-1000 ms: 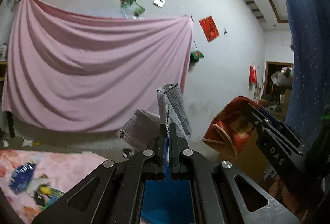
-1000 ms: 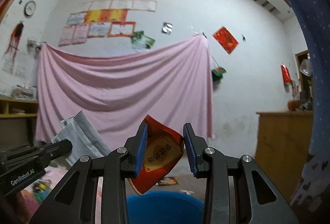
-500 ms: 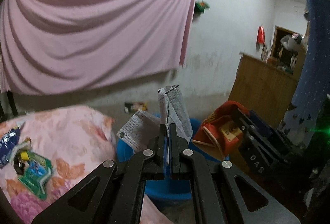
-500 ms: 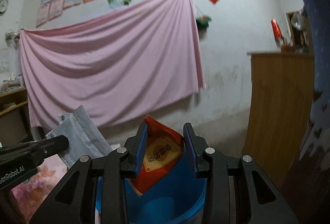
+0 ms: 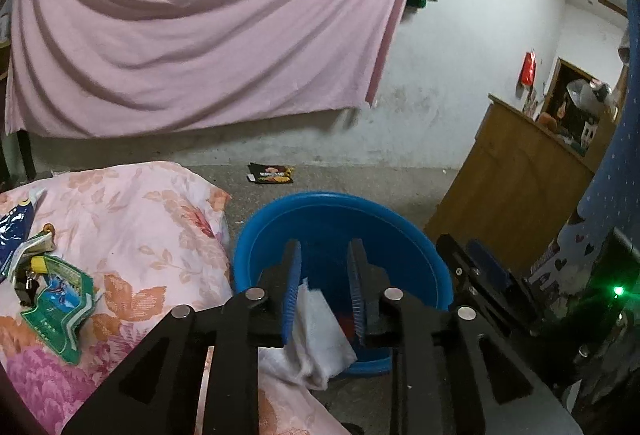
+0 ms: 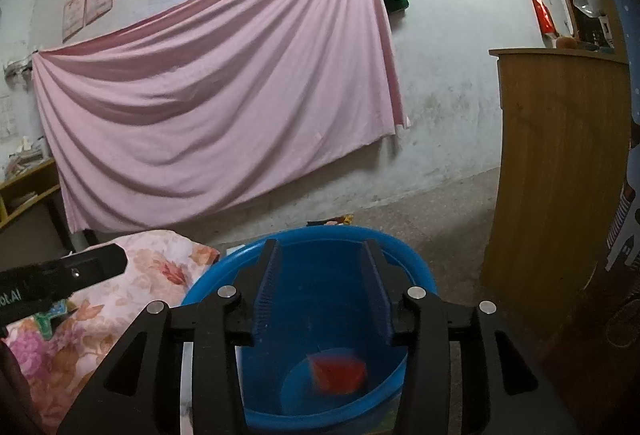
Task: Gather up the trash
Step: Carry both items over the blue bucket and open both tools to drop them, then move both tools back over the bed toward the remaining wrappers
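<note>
My left gripper (image 5: 323, 289) has its jaws parted over the bucket (image 5: 416, 235), and the white mask (image 5: 320, 331) hangs off the left pad, not pinched. My right gripper (image 6: 322, 285) has its jaws wide and empty; the red packet (image 6: 338, 375) lies in the bucket bottom. To finish well, I'd shake the left tool over the middle so the mask falls inside, not on the rim. On the bed (image 5: 140, 219) I count about 3 wrappers (image 5: 56, 299), bunched; 1 more wrapper (image 5: 271, 174) lies on the floor.
</note>
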